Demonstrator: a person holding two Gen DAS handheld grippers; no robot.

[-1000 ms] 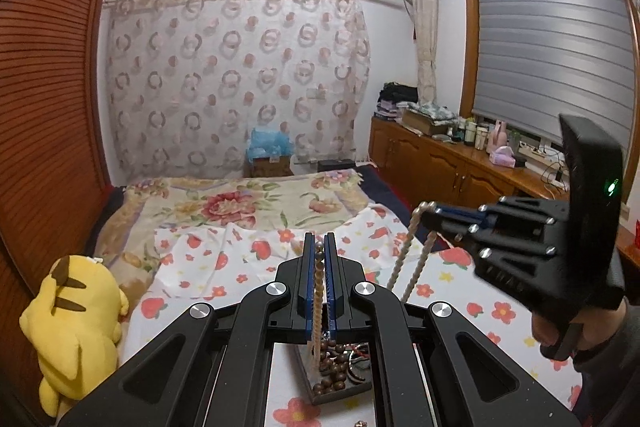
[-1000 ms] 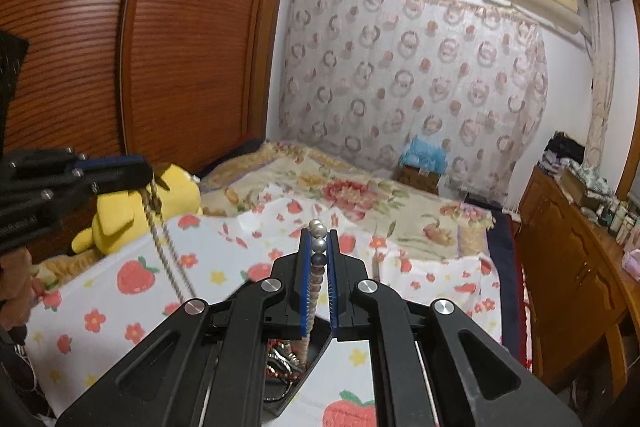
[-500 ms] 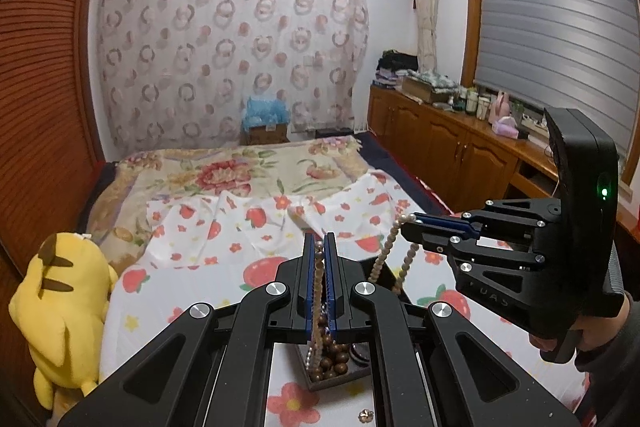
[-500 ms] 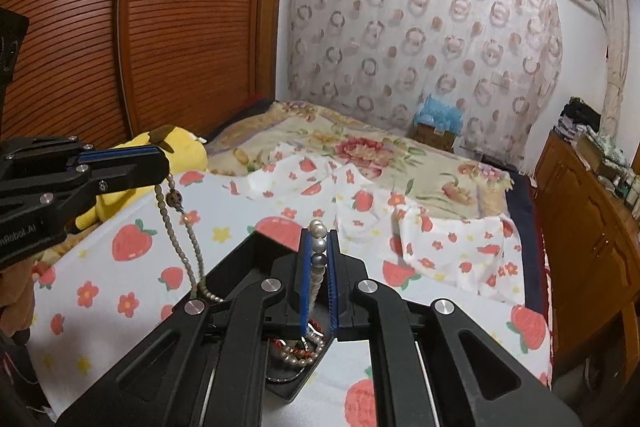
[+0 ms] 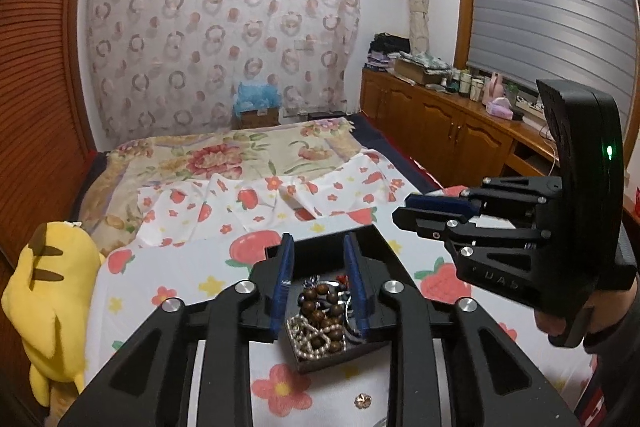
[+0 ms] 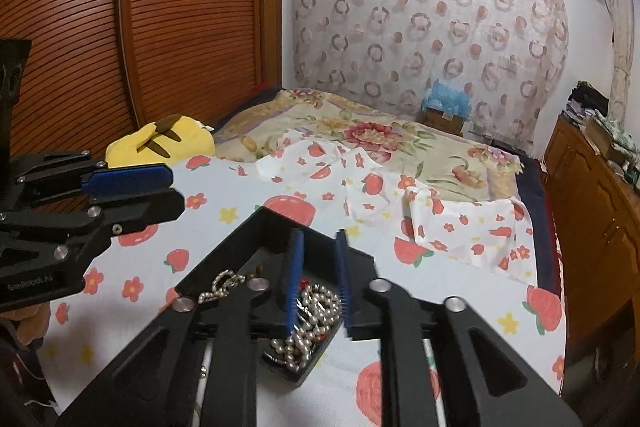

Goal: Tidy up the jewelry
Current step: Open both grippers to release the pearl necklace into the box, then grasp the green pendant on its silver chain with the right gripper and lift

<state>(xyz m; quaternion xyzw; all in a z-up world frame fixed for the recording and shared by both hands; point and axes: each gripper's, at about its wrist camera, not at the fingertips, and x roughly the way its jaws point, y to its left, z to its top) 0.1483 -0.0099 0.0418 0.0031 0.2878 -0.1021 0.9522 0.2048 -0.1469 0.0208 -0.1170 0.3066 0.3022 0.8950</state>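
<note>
Scanning from the left edge of the bed, we find a yellow plush toy [image 5: 48, 291] lying against the wooden wardrobe [image 5: 36, 107], well apart from our work. Next comes our left gripper [image 5: 320, 283], which hangs over the black jewelry tray [image 5: 372, 239] on the strawberry-print sheet [image 5: 180, 267]. Its jaws have just been opening and now stand apart with nothing pinched between the blue pads; the pearl strand [image 5: 308, 335] that they framed lies loose in the tray, heaped beside a brown wooden-bead bracelet [image 5: 320, 303]. We judge this parting of the jaws as the release that lets the necklace settle into the tray, which is where the task wants it.

In the right wrist view the same strand [image 6: 316, 311] shows piled in the near corner of the tray [image 6: 272, 223], with one end looped over the tray's left rim, so it may need tucking in. Our right gripper [image 6: 318, 279] sits just above that pile; its jaws too have just been opening, a clear gap shows between the pads, and nothing is clamped.

Both grippers hold low and close over the tray, probably so the beads drop without scattering. Near the bed's front edge a small gold ornament [image 5: 362, 400] rests alone on the sheet, outside the tray, likely awaiting its turn. Farther right stands a wooden cabinet [image 5: 460, 139] under the window.
</note>
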